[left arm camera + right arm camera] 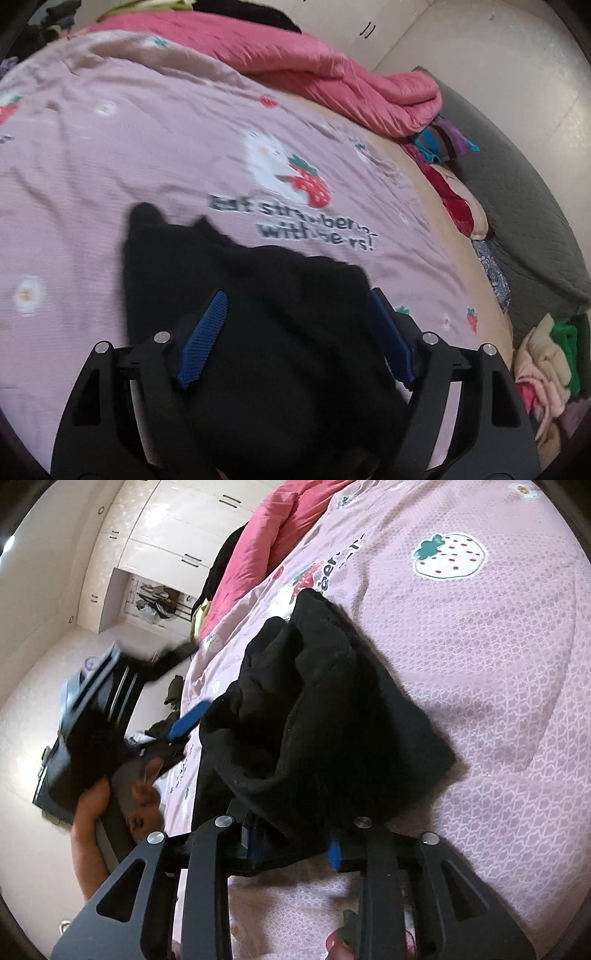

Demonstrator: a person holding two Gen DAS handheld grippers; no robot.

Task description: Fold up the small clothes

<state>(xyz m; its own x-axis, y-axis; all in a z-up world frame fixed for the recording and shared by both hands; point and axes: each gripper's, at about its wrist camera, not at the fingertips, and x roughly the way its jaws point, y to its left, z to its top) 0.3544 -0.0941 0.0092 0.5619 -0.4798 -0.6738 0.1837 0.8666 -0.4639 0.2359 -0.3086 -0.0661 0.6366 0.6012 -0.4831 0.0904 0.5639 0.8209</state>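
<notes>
Nearest us, our left claw point(295, 332) is spreading wide over the black garment point(258, 314) on the bed point(110, 166). Our right claw point(291, 845) is pinching the garment's near edge (bunched), its length running away toward the pink quilt point(280, 520).

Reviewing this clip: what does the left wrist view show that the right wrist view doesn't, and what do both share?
Only the left wrist view: the left gripper open, its blue pads either side of the black garment, plus a pile of colourful clothes and a grey headboard.

Only the right wrist view: the right gripper, its fingertips buried in bunched black cloth, white wardrobe doors and the floor.

Both: the garment, the pink strawberry bedsheet and the folded pink quilt.
</notes>
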